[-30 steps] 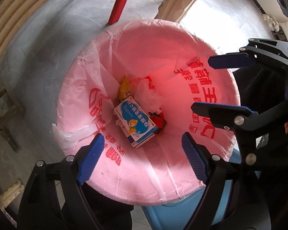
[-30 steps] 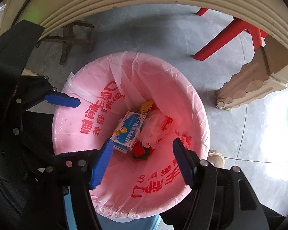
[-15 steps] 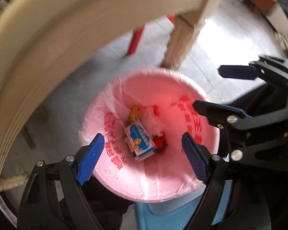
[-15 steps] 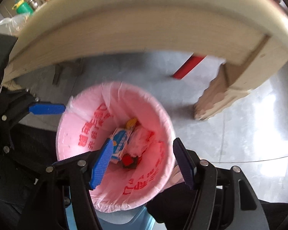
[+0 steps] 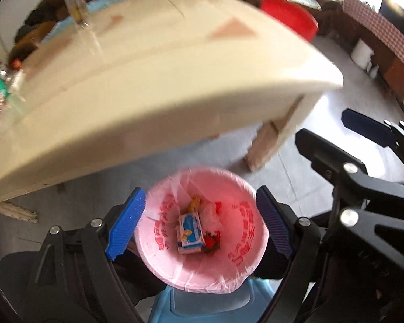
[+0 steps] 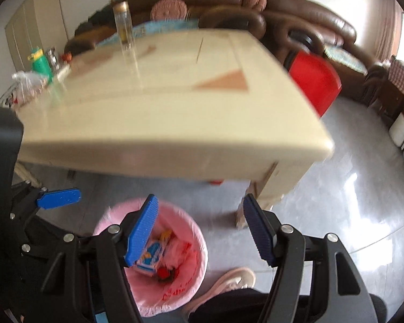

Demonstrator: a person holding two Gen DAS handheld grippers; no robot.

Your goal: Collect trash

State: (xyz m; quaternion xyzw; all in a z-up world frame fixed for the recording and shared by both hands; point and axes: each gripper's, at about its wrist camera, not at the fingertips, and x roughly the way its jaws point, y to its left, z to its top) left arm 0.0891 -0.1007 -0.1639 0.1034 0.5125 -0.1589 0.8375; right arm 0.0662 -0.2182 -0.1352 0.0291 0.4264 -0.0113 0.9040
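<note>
Pink-lined bin [image 5: 202,239] is sitting on the floor beneath both grippers, a blue box [image 5: 190,229] and wrappers already inside. The left gripper [image 5: 199,226] and right gripper [image 6: 199,231] are both gaping empty, angling downward. Next, they should be clearing the bench [image 6: 161,102] edge before reaching for remaining trash, avoiding the bottle [image 6: 124,27].

Bin [image 5: 202,277] mouth lies unblocked; the table [image 5: 175,86] edge overhangs just beyond it, its corner leg [image 5: 269,145] near the rim.
</note>
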